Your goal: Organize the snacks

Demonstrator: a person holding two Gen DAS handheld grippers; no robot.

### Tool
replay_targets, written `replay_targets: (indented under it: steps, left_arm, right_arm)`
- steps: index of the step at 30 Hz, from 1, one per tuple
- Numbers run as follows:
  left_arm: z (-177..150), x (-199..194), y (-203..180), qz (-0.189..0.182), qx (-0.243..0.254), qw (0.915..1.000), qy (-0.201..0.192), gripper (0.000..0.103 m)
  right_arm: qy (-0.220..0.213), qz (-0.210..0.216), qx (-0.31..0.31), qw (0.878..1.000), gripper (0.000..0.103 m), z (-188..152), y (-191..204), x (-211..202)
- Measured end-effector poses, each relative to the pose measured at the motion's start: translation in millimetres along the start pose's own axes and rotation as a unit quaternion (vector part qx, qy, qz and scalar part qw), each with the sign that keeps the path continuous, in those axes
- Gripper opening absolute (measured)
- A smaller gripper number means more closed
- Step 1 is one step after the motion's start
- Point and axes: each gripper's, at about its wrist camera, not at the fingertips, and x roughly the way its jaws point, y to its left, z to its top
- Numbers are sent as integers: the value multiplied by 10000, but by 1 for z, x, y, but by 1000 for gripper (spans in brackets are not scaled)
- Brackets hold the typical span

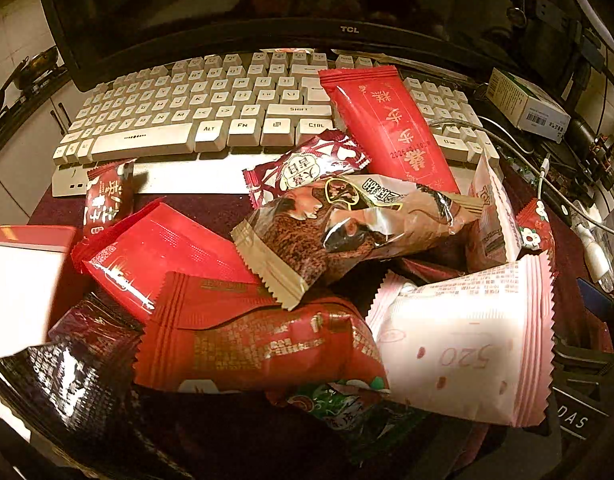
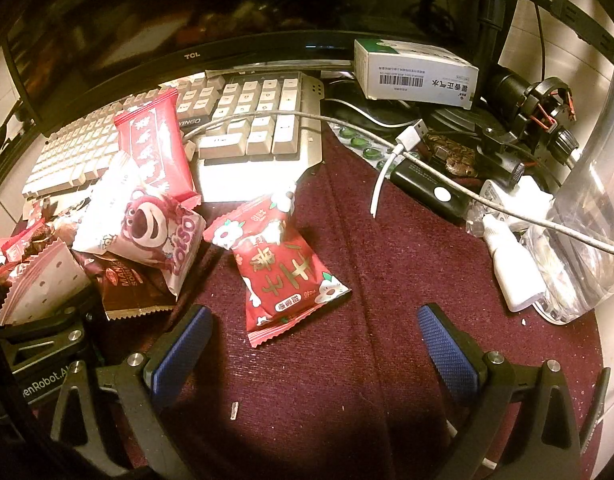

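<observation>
Blue-padded fingers (image 2: 187, 344) of the right gripper (image 2: 313, 344) stand wide apart, empty, just before the red flowered packet (image 2: 285, 276), which lies alone on the maroon cloth (image 2: 387, 280). Beside this packet, the snack pile (image 1: 307, 264) leans on the keyboard (image 1: 179, 120). Left gripper: not visible.

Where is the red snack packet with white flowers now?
In the right wrist view, the flowered red packet lies alone on the maroon cloth, just ahead of the open right gripper, right of the snack pile.
</observation>
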Motion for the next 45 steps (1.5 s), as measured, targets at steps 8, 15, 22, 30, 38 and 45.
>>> replay_targets:
  steps: [8,15,22,30,38,45]
  left_arm:
    - [0,-1,1,4,-3,10000,2,103]
    - [0,0,1,4,-3,10000,4,103]
    - [0,-1,2,3,-4,10000,6,103]
    - [-4,-4,-2,-50,105,9997,200,103]
    - [-27,-103,0,-43,385,9969,-687,103]
    - [-27,-167,46,13,364,9891,-1429,103]
  right_arm:
    - [0,0,1,10000,103,0,0,0]
    - [0,0,0,10000,103,0,0,0]
    - [10,21,-51,10000,103,0,0,-1]
    - [50,118,-139,9998,102,-31,-22,-34]
    - [-1191,-12,-112,9928,102,-66,-52,-123]
    - [-1729,-40,-127,9849,102,-74,-49,-152]
